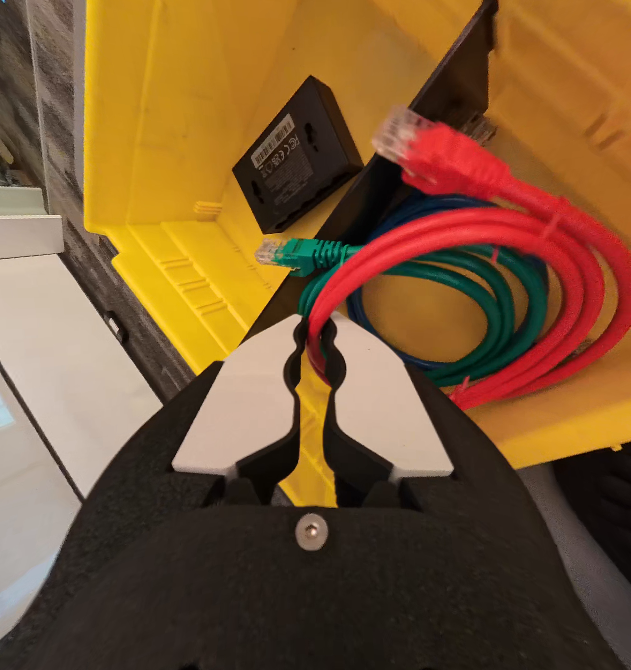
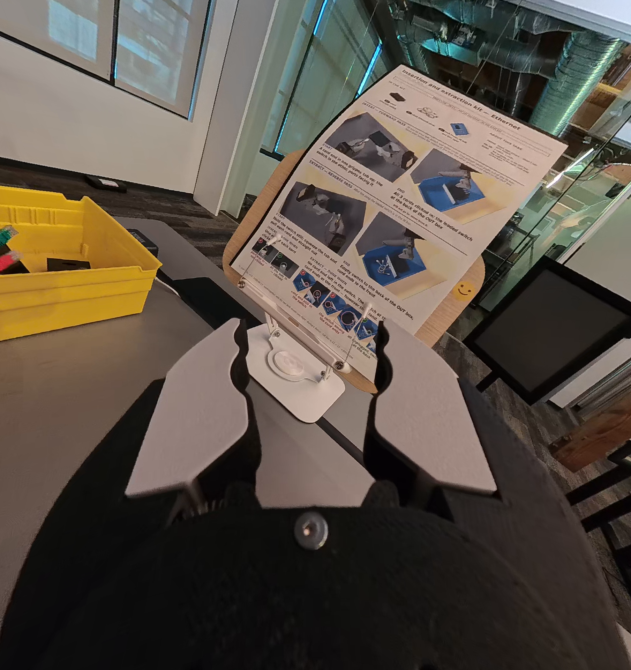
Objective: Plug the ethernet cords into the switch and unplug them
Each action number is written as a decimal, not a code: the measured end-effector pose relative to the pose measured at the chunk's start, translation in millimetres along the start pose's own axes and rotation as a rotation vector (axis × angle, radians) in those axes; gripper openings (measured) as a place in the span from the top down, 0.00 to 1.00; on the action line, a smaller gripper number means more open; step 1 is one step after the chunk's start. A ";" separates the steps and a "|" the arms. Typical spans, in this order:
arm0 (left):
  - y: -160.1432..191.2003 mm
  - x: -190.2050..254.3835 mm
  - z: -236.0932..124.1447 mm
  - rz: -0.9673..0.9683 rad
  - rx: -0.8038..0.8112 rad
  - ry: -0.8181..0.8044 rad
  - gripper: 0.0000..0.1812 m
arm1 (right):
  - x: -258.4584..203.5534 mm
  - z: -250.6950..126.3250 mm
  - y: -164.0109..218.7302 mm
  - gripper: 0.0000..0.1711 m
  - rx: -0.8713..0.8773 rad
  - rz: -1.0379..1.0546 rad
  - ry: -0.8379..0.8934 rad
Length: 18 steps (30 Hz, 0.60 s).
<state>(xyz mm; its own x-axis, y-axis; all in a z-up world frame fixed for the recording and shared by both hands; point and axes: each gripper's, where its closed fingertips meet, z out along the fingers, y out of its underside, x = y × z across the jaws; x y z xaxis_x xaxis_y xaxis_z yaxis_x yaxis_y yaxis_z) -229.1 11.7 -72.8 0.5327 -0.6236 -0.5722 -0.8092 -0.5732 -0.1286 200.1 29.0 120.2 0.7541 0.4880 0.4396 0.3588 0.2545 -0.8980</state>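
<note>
Closest to the left wrist camera, the left gripper [image 1: 314, 328] has its jaws closed on the red cord [image 1: 545, 290], pinching a loop of that coil near the tips. To the left of the jaws in this view lie a white surface [image 1: 53, 344] and a strip of dark carpet [image 1: 100, 275]. Beyond them sits the yellow bin [image 1: 154, 145], split by a black divider [image 1: 379, 181]. The black switch [image 1: 297, 156] lies in the left compartment, label side up, one edge close against the divider. The green cord [image 1: 488, 308] is coiled in the right compartment, its plug [image 1: 292, 253] poking over the divider toward the switch side. A blue cord [image 1: 433, 214] lies under the green and red coils. The red cord's clear plug [image 1: 404, 134] sticks up at the far side of the coil, blurred.

In the right wrist view, the right gripper [image 2: 310, 348] holds nothing, its jaws spread wide above the grey desk [image 2: 71, 398]. The bin [image 2: 64, 290] stands far left on the desk, with red and green plug ends and the switch [image 2: 67, 264] showing over its rim. Straight ahead, between the fingers, a white stand [image 2: 306, 391] props up an instruction sheet [image 2: 397, 203] on a wooden board. A dark screen [image 2: 556, 326] stands to the right, off the desk, in front of glass walls.
</note>
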 end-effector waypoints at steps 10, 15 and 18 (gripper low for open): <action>8.3 -39.6 -97.5 -0.146 0.058 -0.286 0.97 | 3.7 -2.1 -1.1 0.60 0.001 -0.006 0.011; -37.6 -33.8 -191.5 -0.297 0.449 -0.355 0.96 | 3.5 -2.9 -2.0 0.60 -0.008 -0.035 0.021; -105.0 19.2 -210.8 -0.231 0.695 -0.068 0.97 | 7.9 -6.3 -4.1 0.60 -0.009 -0.052 0.041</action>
<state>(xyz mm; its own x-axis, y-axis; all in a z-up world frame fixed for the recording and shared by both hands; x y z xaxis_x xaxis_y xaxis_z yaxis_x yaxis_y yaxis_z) -81.6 -52.1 100.4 0.7104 -0.4802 -0.5146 -0.6605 -0.2024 -0.7230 208.1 26.6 127.3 0.7558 0.4401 0.4848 0.4030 0.2709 -0.8742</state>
